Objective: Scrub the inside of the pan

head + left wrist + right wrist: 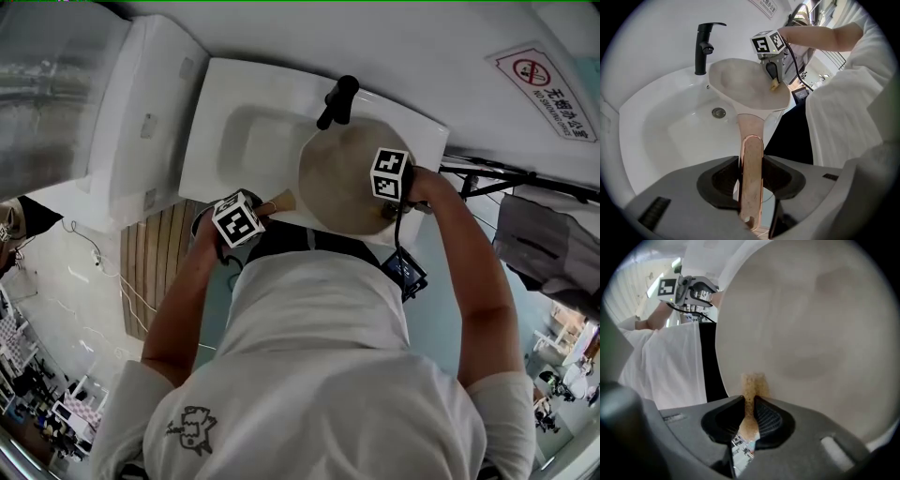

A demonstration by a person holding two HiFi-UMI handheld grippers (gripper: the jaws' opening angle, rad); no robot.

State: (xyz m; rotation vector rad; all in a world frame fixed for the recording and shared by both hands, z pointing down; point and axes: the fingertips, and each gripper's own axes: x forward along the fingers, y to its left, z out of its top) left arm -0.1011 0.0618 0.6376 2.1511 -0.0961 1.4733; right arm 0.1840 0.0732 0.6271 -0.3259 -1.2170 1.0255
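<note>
**Pan over basin, sponge on inner wall**

- At a white washbasin (246,141), head view. White T-shirt (319,356) filling the lower frame, both forearms reaching out over the near rim.
- Beige pan (345,176) held above the right part of the basin, inside facing up. Far rim just beside the black faucet (337,101).
- Left gripper (752,165): jaws closed on the pan handle (752,140), pads pressed against both sides of the copper-toned wooden grip. Handle running straight out from between the jaws to the bowl. No other support under the pan visible.
- Right gripper (750,409): jaws pinched tight on a tan sponge (753,384). Free end of the sponge sticking out past the pads and touching the inner surface of the pan, low on the near side wall as seen from the right gripper view.
- From the left gripper view, right gripper set at the pan's right rim, pointing down into the bowl.
- Drain (718,112) showing below and left of the pan, basin bare around it.
- No-smoking sign (548,89) on the wall, upper right.
- No water or suds discernible in the pan.
</note>
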